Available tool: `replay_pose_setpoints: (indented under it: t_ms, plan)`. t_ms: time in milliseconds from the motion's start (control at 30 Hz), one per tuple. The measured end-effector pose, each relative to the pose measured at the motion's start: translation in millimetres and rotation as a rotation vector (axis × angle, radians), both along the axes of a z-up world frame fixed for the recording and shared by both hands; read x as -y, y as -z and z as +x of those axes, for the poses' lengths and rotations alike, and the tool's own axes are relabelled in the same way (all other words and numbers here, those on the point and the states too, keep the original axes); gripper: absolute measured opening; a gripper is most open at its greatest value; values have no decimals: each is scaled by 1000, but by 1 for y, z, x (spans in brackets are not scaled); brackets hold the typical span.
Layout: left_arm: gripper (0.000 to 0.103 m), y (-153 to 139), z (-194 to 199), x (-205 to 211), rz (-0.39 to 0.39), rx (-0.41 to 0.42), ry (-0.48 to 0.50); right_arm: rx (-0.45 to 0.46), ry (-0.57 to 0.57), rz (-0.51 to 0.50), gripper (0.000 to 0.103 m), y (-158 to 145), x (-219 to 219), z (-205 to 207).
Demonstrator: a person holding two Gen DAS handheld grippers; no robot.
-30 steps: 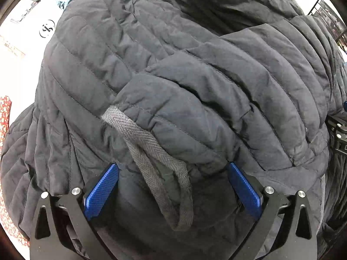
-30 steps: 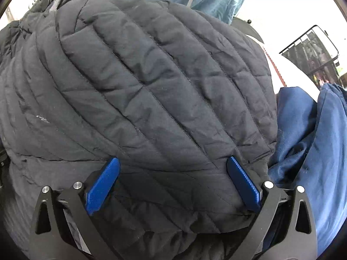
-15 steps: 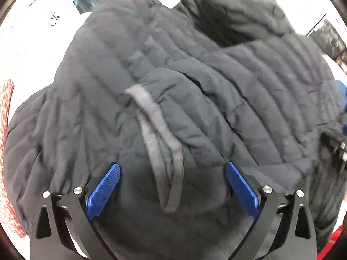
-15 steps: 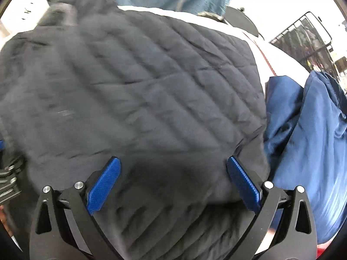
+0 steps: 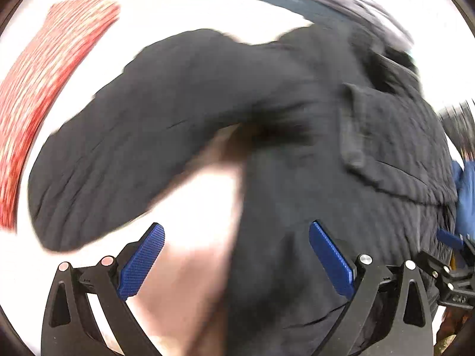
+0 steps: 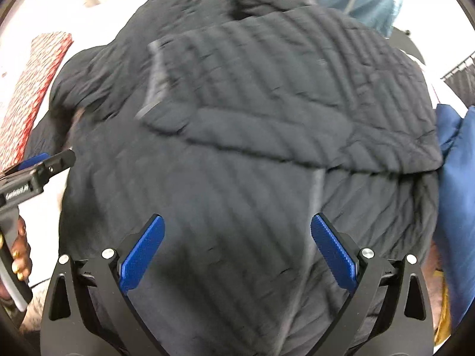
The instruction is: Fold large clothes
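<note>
white table, dark quilted jacket heaped across it between two spread grippers

nearest, the left gripper stands wide with nothing between its pads, bare table under one pad and the jacket's edge under the other; its sleeve runs off to the left. the right gripper, equally spread and empty, hangs over the jacket's middle, so it looks the nearer. further off lie a red patterned cloth and blue fabric
</note>
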State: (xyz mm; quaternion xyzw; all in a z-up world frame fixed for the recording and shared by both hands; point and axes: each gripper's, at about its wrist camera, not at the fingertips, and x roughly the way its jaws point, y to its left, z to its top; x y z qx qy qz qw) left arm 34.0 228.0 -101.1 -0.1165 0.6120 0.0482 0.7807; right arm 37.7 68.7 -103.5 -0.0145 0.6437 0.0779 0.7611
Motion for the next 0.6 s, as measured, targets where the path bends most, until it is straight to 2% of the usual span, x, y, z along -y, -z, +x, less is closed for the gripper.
replay_pose_setpoints:
  t_ms: [200,267,400,467,600]
  plan:
    - [94,3,-48,-91,-45,-1,-284,31,-38,-8,97,-7,-17,-10]
    - [91,7,-68,-122,-80,0,-389,26,-44,-14,97,-6,-16,-14]
    - [79,15,-97,-164,-126,11,-526,15,-69,-30,97,-3,-12,-16]
    - [78,17,-113,-190,-147,28,-611,16,-78,-35,97,-2,-15,-15]
    - [78,25,-108,-214,-157,37,-703,19,-80,-46,97,-2,-18,-15]
